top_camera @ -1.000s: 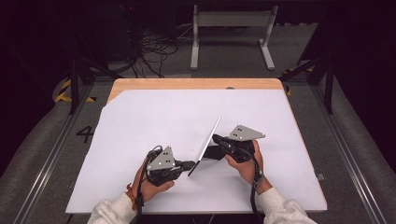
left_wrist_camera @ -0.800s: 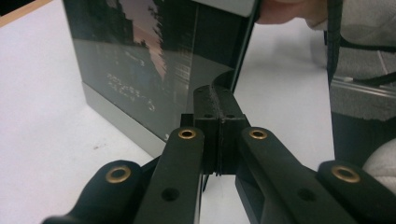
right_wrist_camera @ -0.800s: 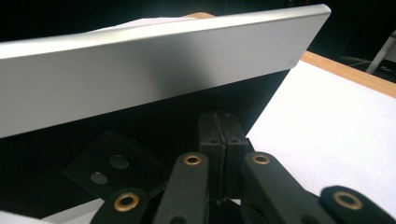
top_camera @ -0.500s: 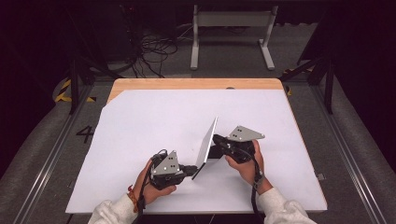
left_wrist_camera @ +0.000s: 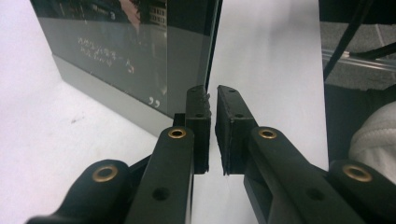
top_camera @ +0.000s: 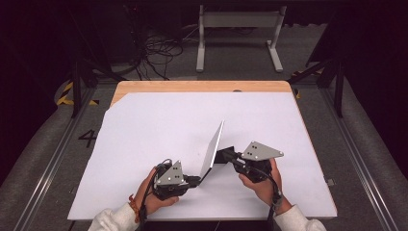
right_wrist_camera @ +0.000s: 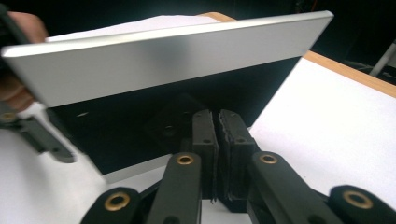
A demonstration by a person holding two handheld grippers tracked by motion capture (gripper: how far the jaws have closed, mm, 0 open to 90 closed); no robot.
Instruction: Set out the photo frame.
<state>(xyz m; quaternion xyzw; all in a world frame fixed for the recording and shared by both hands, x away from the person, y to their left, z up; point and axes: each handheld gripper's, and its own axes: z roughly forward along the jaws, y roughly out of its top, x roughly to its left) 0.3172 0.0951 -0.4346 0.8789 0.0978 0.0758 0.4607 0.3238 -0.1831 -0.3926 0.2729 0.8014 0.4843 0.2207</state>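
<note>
A thin silver panel point(top_camera: 212, 148) with a dark glossy face point(left_wrist_camera: 121, 51) stands tilted on edge on the white table sheet point(top_camera: 144, 130). My left gripper point(top_camera: 194, 181) is at its near lower corner. Its jaws have just been opening and stand slightly apart point(left_wrist_camera: 212, 93), with the panel's edge point(left_wrist_camera: 214, 42) running down to the tips beside one pad. My right gripper point(top_camera: 225, 155) meets the panel's other side at mid-height. Its jaws are shut with nothing between them point(right_wrist_camera: 215, 114), their tips at the dark face point(right_wrist_camera: 140, 126) below a wide silver band point(right_wrist_camera: 163, 56).
The white sheet covers a wooden tabletop point(top_camera: 202, 86). Beyond the far edge are a metal stand point(top_camera: 238, 33) and loose cables point(top_camera: 154, 53) on the floor. Rails point(top_camera: 53, 159) run along both sides of the table.
The panel has turned so more of its silver face shows. My right hand has shifted nearer and to the right. The left gripper moved slightly nearer.
</note>
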